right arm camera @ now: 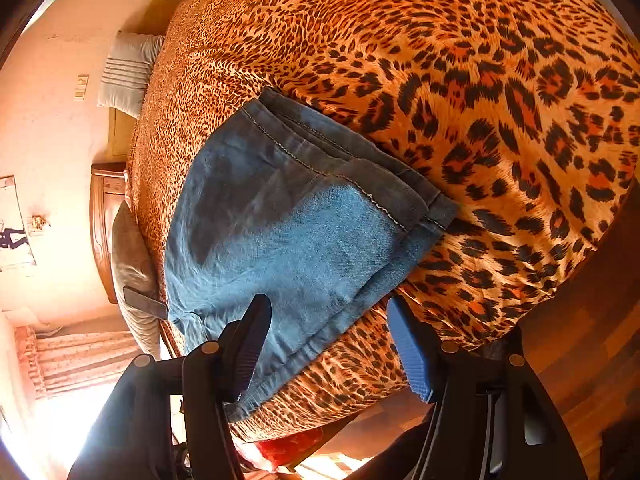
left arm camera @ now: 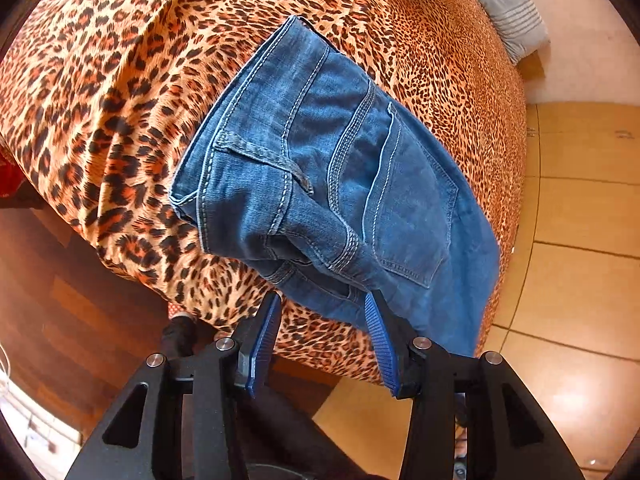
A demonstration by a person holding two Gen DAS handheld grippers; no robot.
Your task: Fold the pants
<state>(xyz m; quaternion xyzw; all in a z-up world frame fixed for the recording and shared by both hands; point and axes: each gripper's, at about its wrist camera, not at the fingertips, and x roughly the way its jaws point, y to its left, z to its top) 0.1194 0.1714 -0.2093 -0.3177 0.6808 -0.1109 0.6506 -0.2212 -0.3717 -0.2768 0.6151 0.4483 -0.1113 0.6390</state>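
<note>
- Blue jeans lie folded on a bed covered with a leopard-print bedspread, close to the edge nearest me.
- In my left wrist view the waist end fills the centre: waistband toward 10 o'clock, a back pocket toward 4 o'clock, a belt loop just left of centre.
- My left gripper sits at 6 o'clock with its jaws wide, gripping nothing; the right-hand blue pad overlaps the lower edge of the denim, and I cannot tell whether it touches the cloth.
- In my right wrist view the leg end lies in the middle, its stacked hems pointing to 3 o'clock, several layers of denim showing along the upper edge.
- My right gripper hangs at 6 o'clock, jaws wide and holding nothing; the dark left finger shows in front of the jeans, the blue right pad over bare bedspread just beside the fold.
- A grey striped pillow rests at 1 o'clock in the left view, at the far side of the bed.
- The same pillow appears at 10 o'clock in the right view, above a wooden nightstand at 9 o'clock.
- Tiled floor lies at 3 o'clock in the left view.
</note>
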